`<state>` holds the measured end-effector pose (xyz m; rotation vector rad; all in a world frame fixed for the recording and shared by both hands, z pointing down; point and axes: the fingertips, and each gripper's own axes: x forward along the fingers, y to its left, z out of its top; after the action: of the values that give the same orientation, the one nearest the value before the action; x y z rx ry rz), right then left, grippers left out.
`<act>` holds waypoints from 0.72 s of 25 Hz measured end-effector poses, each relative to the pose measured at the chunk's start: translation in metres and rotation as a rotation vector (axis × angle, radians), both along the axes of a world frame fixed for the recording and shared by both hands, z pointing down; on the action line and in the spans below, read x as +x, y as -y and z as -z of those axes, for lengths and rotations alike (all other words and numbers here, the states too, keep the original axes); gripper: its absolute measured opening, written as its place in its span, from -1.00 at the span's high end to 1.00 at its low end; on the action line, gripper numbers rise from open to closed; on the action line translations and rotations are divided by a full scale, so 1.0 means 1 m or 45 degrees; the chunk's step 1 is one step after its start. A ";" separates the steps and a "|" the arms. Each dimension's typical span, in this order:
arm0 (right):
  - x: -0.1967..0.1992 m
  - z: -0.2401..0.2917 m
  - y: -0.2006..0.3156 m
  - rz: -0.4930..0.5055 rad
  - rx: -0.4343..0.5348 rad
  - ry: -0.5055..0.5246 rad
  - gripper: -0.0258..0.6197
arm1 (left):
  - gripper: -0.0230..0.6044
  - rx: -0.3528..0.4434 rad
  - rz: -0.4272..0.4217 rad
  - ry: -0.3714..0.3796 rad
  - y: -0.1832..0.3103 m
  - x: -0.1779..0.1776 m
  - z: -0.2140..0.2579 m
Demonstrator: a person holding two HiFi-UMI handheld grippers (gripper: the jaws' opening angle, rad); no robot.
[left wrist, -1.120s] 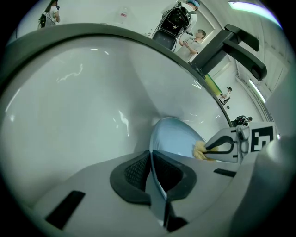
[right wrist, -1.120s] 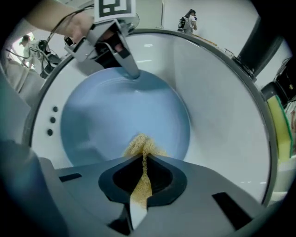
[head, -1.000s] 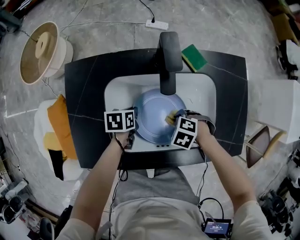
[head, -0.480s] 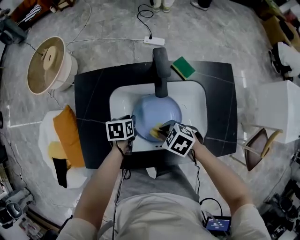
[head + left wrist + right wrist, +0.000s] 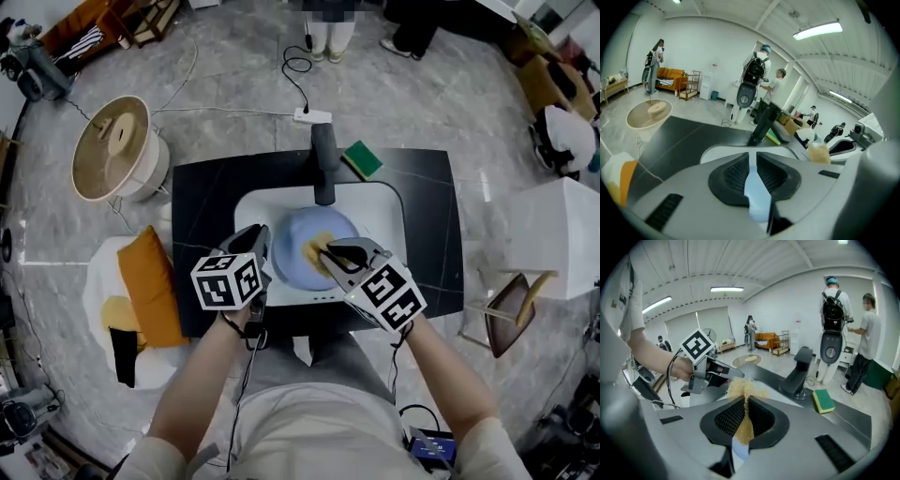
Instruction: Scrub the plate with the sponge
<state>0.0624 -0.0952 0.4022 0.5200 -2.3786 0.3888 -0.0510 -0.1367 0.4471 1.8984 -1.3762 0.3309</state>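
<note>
Jaws first, from the head view: the right gripper (image 5: 328, 254) pinches a tan sponge (image 5: 314, 251) over the pale blue plate (image 5: 292, 239). The left gripper (image 5: 258, 242) sits at the plate's left edge. The plate lies in the white sink (image 5: 384, 216), below the black faucet (image 5: 323, 161). The sink is set into a black counter (image 5: 211, 202), and a green sponge (image 5: 361, 159) rests on the counter just right of the faucet's base. From this view I cannot tell whether the tan sponge touches the plate.

Left gripper view: the left gripper (image 5: 752, 160) has just been closing, and its pads stand a narrow slit apart without pressing on anything. The blue of the plate (image 5: 757, 192) shows through the gap. Beyond are the sink's rim (image 5: 724, 151), the faucet (image 5: 764, 123) and the green sponge (image 5: 774, 137). At right, the right gripper (image 5: 836, 147) carries the tan sponge (image 5: 819, 153).

Right gripper view: the right gripper (image 5: 746, 401) is pressed together on the tan sponge (image 5: 744, 390), which frays out above the pads and hangs down between them. A patch of the plate (image 5: 739, 446) shows beneath. The left gripper (image 5: 736, 375) points in from the left, and the faucet (image 5: 799, 366) and green sponge (image 5: 823, 400) stand on the counter (image 5: 855, 420).
</note>
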 end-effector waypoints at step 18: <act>-0.007 0.255 -0.008 -0.269 0.580 0.498 0.77 | 0.83 0.691 -0.066 0.269 -0.034 -0.023 0.237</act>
<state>0.0556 -0.0870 0.1469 0.9848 -2.8140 0.0303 -0.0745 -0.1031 0.2099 2.3963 -1.6825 0.1971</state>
